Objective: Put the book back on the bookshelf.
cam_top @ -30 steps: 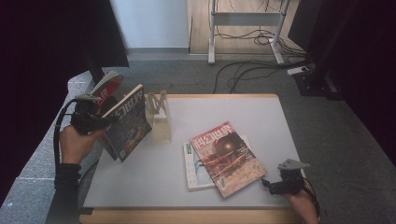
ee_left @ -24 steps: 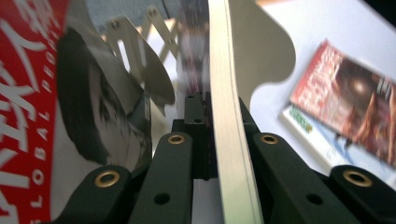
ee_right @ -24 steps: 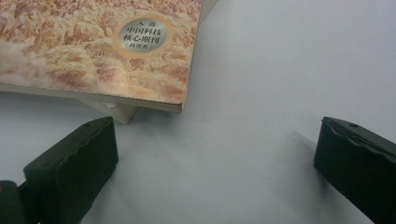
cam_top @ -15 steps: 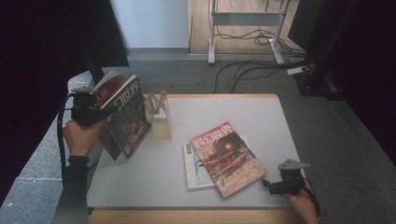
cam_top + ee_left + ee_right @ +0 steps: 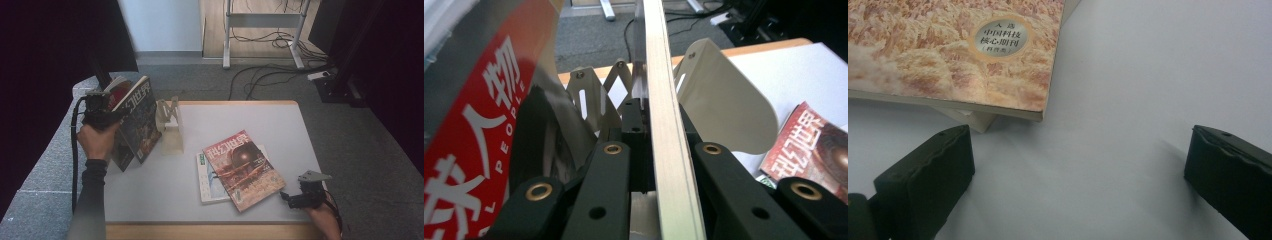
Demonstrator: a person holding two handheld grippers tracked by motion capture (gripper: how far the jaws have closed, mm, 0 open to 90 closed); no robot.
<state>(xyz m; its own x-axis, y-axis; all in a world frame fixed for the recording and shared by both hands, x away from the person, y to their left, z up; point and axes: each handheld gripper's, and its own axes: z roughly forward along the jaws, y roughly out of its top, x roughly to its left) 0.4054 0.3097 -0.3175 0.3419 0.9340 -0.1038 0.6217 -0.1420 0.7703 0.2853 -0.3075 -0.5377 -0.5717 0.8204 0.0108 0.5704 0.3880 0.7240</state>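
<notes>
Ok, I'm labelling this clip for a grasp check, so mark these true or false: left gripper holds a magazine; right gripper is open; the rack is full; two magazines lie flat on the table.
1. The left gripper is shut on a magazine. True.
2. The right gripper is open. True.
3. The rack is full of magazines. False: its dividers stand bare.
4. A red-covered magazine lies alone on the table. False: it lies on a white-edged one.
</notes>
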